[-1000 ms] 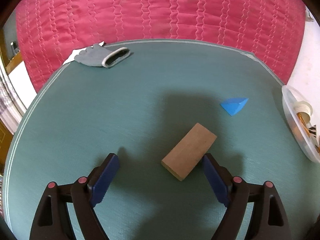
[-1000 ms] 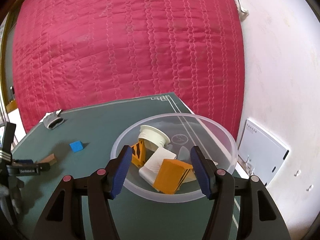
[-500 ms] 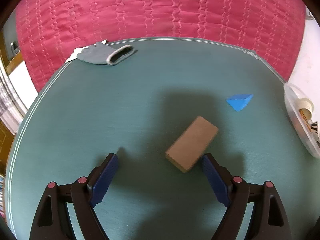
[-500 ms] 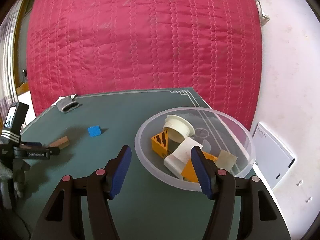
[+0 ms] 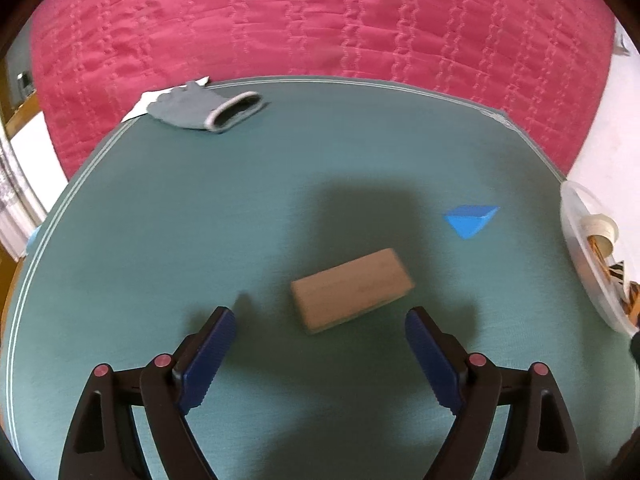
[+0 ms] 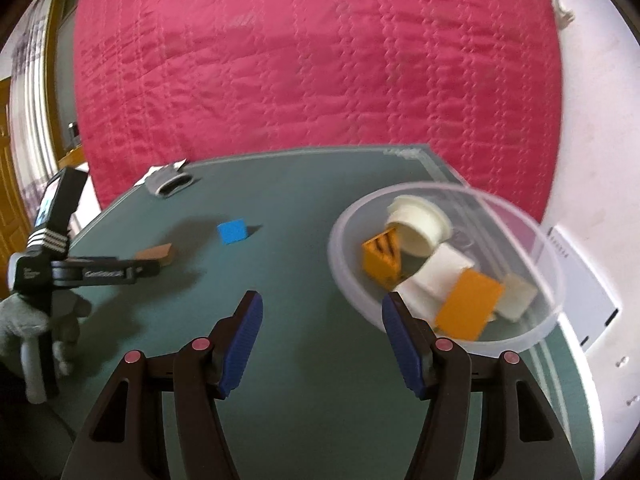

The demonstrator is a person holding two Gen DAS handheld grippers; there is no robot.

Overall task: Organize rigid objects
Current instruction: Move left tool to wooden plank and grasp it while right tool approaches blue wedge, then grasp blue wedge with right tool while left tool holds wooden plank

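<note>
The wooden block (image 5: 352,290) is a plain tan rectangular brick with smooth faces and slightly rounded edges, lying flat on the green worktop (image 5: 160,220) with its long side slanted, the right end farther away than the left. It sits just ahead of the left hand-held gripper (image 5: 320,354), roughly centred in front of the gap between the two blue ribbed pads; the jaws stand wide apart with nothing between them, and neither pad touches the block. From the right wrist view the same block (image 6: 156,254) shows at the tip of the left hand-held gripper (image 6: 136,270), which a gloved hand (image 6: 36,320) carries. A small blue block (image 5: 472,220) lies on the worktop beyond and to the right of the wooden one, well clear of it. At the right edge of the worktop stands a clear plastic bowl (image 6: 536,240) holding an orange striped block (image 6: 382,258), a plain orange block (image 6: 468,304), white pieces and a cream-coloured spool (image 6: 420,224). The right hand-held gripper (image 6: 322,338) hangs over bare worktop just left of the bowl, its jaws parted and empty, its right pad in front of the bowl's near wall. A grey glove (image 5: 204,112) lies at the far left corner of the worktop, in front of a red quilted cloth (image 5: 320,20).
</note>
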